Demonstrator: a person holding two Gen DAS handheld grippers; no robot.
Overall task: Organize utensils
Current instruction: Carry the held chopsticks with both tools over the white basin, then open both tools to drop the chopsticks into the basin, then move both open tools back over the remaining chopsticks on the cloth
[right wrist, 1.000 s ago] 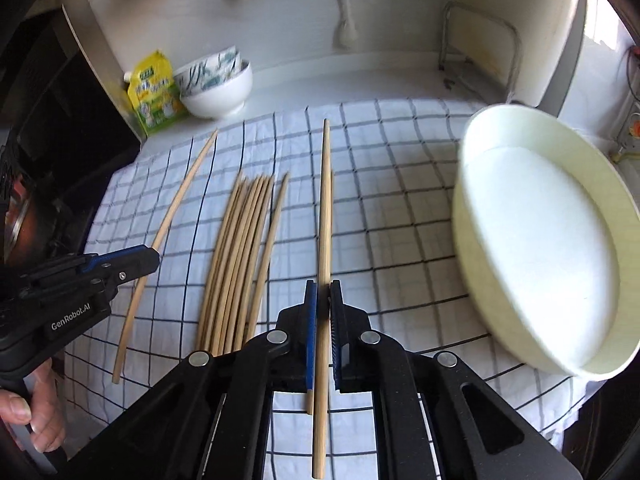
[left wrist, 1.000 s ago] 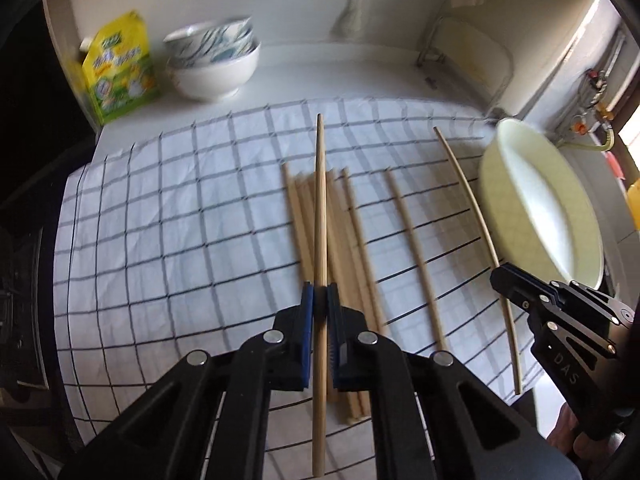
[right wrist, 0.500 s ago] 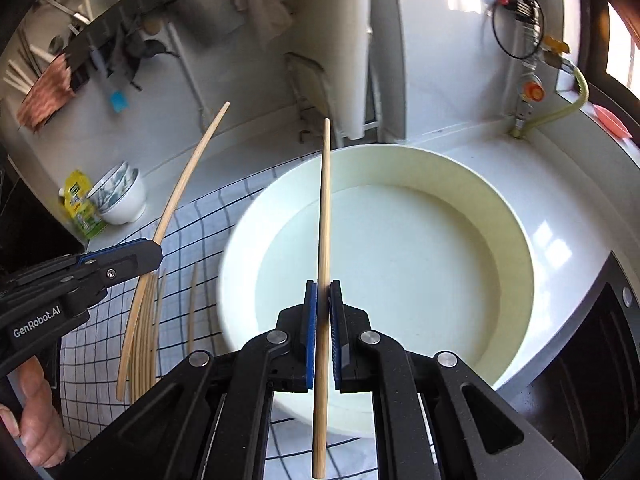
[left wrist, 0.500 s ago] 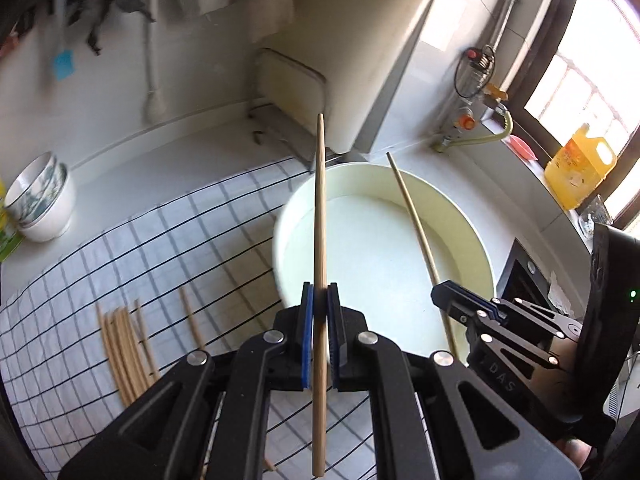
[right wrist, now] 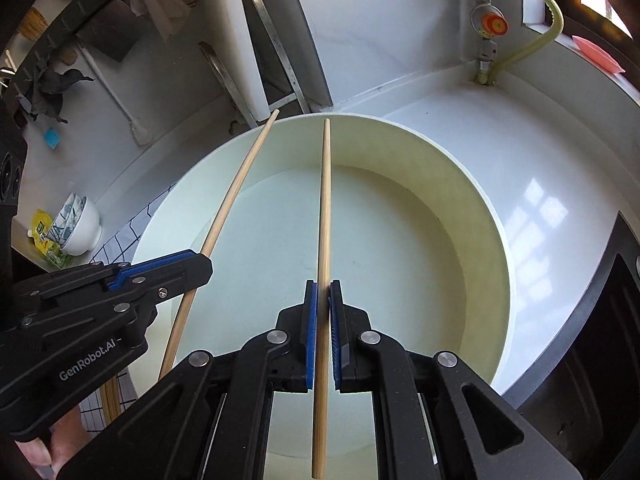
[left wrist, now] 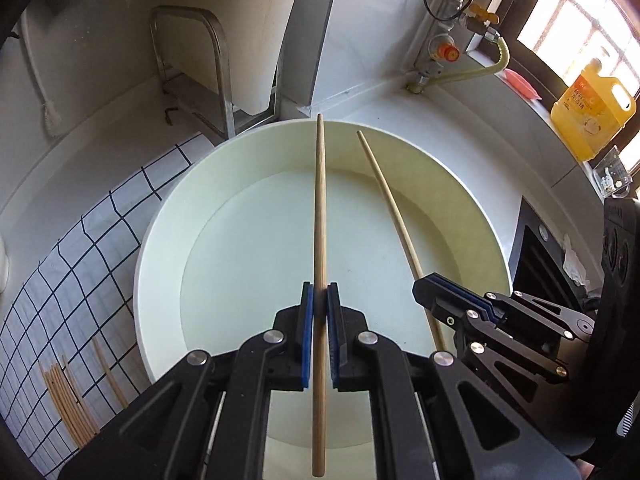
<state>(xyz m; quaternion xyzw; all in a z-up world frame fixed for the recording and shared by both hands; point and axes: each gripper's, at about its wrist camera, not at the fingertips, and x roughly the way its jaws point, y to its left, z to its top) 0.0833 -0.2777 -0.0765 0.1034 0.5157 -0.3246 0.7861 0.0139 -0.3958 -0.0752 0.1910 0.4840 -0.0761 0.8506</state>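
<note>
Bamboo, pale and slim: each gripper clamps one chopstick, and both hang over the big cream basin (left wrist: 472,216), which serves as the landmark here. The left gripper (left wrist: 319,312) has its jaws pinched tight on the left chopstick (left wrist: 320,208) near its lower third, the tip reaching the basin's far rim. The right gripper (right wrist: 323,312) pinches the right chopstick (right wrist: 325,208) the same way, also above the basin's middle. The two sticks lie close, angled slightly toward each other, not touching. The step in hand looks like dropping both into the basin. To do it well, I would lower each gripper until the stick lies nearly flat and close above the basin floor, then let the jaws part; released from height, a light round stick may bounce or roll up the sloped wall. Keeping the far tips inside the rim matters too. Left of the basin, on the checked cloth (left wrist: 80,264) over the table, more loose chopsticks (left wrist: 68,396) wait.
</note>
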